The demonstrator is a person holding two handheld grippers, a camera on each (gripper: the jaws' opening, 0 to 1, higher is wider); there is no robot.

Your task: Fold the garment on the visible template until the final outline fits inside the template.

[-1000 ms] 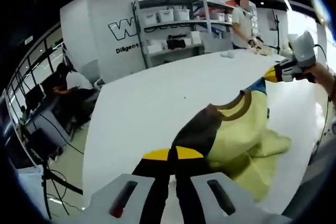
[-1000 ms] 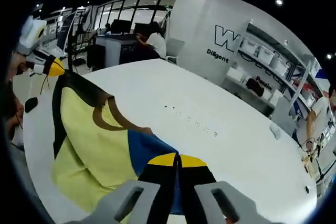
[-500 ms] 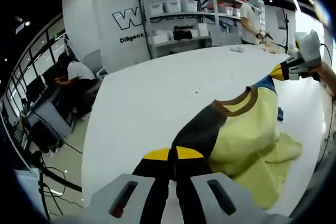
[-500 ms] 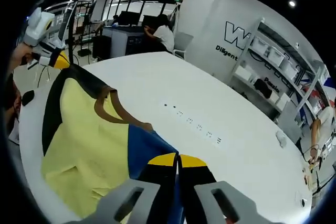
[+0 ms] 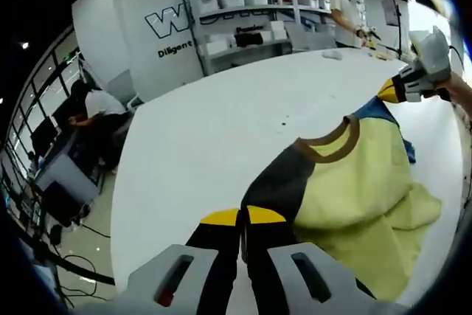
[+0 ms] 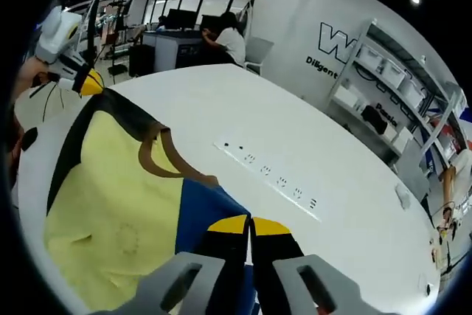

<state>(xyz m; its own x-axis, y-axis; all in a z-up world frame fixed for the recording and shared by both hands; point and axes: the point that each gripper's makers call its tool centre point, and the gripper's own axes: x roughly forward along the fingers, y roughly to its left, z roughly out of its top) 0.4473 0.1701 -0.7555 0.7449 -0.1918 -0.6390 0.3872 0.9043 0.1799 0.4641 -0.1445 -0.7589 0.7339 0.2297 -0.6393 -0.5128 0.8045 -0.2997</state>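
A yellow shirt with a brown collar hangs stretched between my two grippers over the white table. My left gripper is shut on the shirt's dark shoulder. In the left gripper view the right gripper comes in from the right, clamped on the blue shoulder. In the right gripper view my right gripper is shut on that blue shoulder, and the yellow body spreads to the left. The left gripper holds the dark shoulder at the upper left. The shirt's lower part lies crumpled on the table.
A row of small sockets is set into the table top. Shelves with white bins stand behind the far edge, with a person beside them. Another person sits at a desk off the table's left side.
The shirt is drawn wider and flatter between the grippers, with more of the yellow front showing. Both grippers stay shut on the shoulders; both views have shifted with the hands.
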